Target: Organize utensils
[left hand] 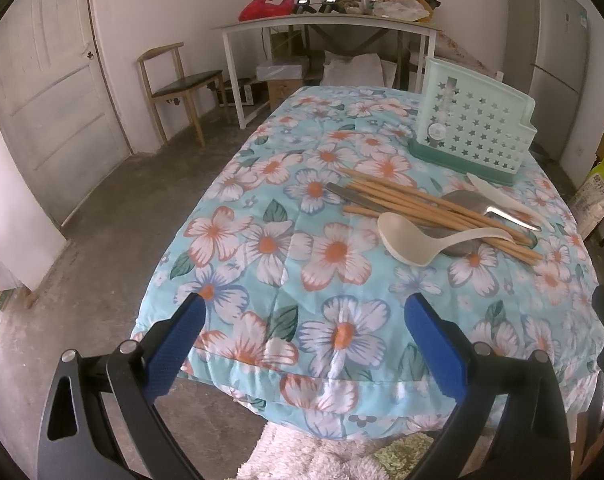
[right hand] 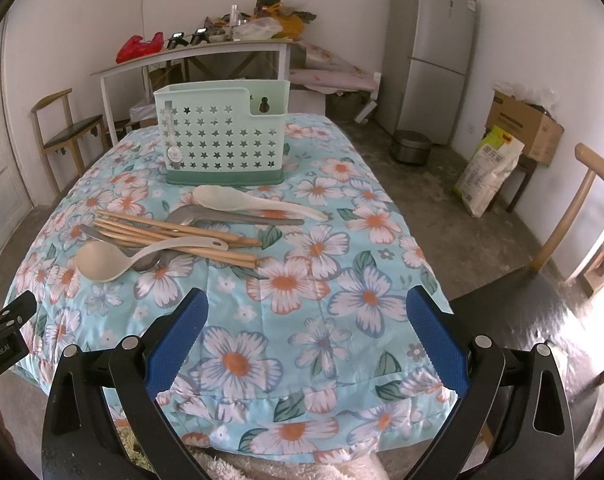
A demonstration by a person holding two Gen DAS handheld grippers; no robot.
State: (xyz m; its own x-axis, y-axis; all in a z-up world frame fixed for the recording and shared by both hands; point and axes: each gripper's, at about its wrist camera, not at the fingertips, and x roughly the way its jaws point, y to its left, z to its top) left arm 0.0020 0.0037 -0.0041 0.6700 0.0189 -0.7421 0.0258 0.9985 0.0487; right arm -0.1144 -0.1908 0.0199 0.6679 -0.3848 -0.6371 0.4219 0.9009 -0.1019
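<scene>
Floral tablecloth (right hand: pixel 321 320) under piled utensils (right hand: pixel 174 232), "GenRobot.AI" on left tongs (left hand: pixel 303 312), both tongs (right hand: pixel 307 312) spread empty.

This is a plain room in a home, used for eating and storage. Ahead of the tool stands a counter under a flowered quilt (right hand: pixel 321 320). Beyond it, a white side table (right hand: pixel 190 56) along the far wall is heaped with bags and clutter. A tall grey fridge (right hand: pixel 429 52) fills the far right corner, with a cardboard box (right hand: pixel 521 124) and a sack (right hand: pixel 489 172) beside it. Wooden chairs (left hand: pixel 178 88) stand on bare concrete floor (left hand: pixel 94 216), near a panelled door (left hand: pixel 46 92).
</scene>
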